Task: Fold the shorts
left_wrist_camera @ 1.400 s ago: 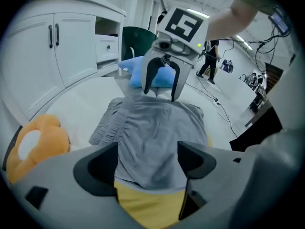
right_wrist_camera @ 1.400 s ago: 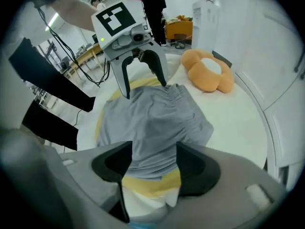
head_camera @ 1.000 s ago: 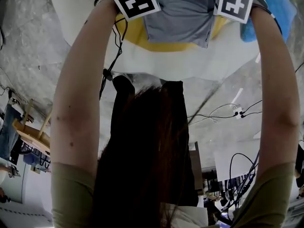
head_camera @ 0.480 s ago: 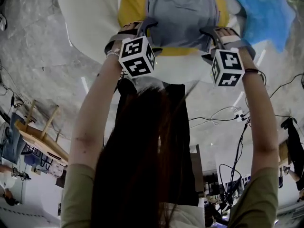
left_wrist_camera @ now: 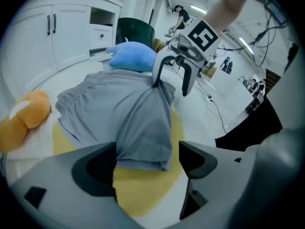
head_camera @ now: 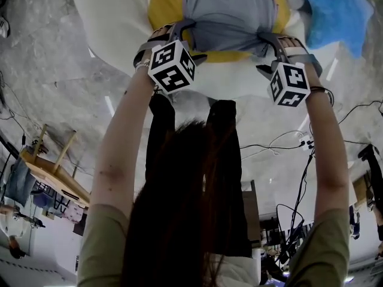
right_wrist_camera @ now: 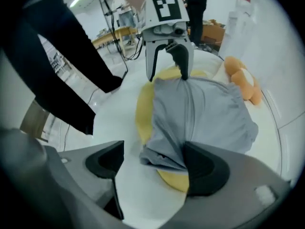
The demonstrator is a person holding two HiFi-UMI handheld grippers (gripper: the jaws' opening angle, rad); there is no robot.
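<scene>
Left gripper (left_wrist_camera: 147, 151), right gripper (right_wrist_camera: 154, 151): jaws apart

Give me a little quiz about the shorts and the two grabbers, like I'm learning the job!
1. True or false: the shorts lie on a yellow mat.
2. The soft toy beside the mat is: A orange, B green, C purple.
3. Fill in the gap: the jaws of the left gripper and the right gripper stand ____, each at one corner of the shorts.
Key: 1 true; 2 A; 3 apart.
</scene>
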